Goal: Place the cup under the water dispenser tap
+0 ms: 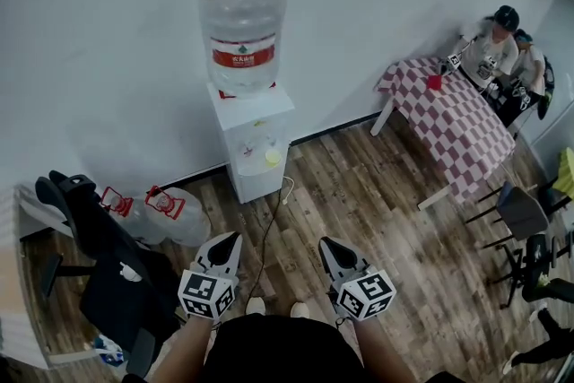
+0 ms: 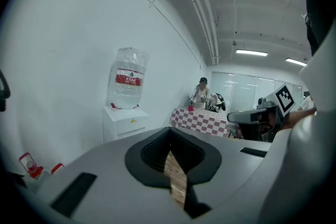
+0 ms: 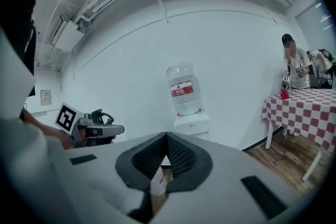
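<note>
A white wall and a wood-plank floor [image 1: 377, 202] frame the scene. Against the wall stands the white water dispenser [image 1: 256, 143], with a large clear bottle [image 1: 240, 27] bearing a red label upside down on top. A small yellow thing [image 1: 273, 157] sits in the dispenser's front recess; it is too small to tell whether this is the cup. Spare bottles [image 1: 175, 215] with red caps lie on the floor left of the dispenser, beside a black office chair [image 1: 99, 256]. To the right, well apart, a red-and-white checkered desk [image 1: 466, 126] carries a small red thing [image 1: 434, 82], with people seated at its far end. Low in the head view, the left tool [image 1: 228, 239] and the right tool [image 1: 326, 243] both point toward the dispenser from some way off. Each has its jaws together and holds nothing.
</note>
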A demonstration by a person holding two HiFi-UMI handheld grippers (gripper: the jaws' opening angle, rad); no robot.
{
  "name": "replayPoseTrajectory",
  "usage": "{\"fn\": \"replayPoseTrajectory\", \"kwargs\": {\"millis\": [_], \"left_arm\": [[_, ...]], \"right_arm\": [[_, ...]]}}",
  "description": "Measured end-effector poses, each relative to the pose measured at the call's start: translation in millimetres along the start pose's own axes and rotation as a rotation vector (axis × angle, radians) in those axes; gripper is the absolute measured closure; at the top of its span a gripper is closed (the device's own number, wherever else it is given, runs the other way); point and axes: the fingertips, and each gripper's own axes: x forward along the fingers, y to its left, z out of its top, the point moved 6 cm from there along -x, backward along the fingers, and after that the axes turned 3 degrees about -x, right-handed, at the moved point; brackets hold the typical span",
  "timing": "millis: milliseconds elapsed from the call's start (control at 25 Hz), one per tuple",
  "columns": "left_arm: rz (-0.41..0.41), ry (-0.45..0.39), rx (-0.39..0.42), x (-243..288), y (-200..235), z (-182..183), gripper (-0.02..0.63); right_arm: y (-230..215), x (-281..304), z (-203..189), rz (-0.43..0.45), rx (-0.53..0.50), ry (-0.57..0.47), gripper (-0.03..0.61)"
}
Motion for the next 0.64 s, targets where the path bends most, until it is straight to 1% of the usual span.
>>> {"fn": "replayPoseTrajectory", "kwargs": {"millis": [80,200,360,520,640], "left_arm": [[0.018,-0.009,-0.015,3.2,-7.0,0.9,0.6],[0.034,-0.005,-0.014,6.9,-18.9,-0.8,0.6],[0.032,0.007,-0.007,10.8,-33.3,-3.4,0.6],[0.033,0.001,-0.02,11.6,-40.6,-5.3,0.6],[0.035,0.004,-0.008,11.1,-44.8,-6.3,0.6]], "right_arm": [[-7.0,-3.4,-0.7,0.009,-0.01,0.009,0.557],[-14.9,-7.9,-3.5,0.018,-0.015,0.022,0.557],[-22.6,-14.2,-6.4,0.03,-0.016,0.032,0.557],[-27.2,-19.4,-9.5,0.036,-0.025,0.04,0.557],[-28.8,-22.7,-8.5,0.04,-0.034,0.037,0.557]]}}
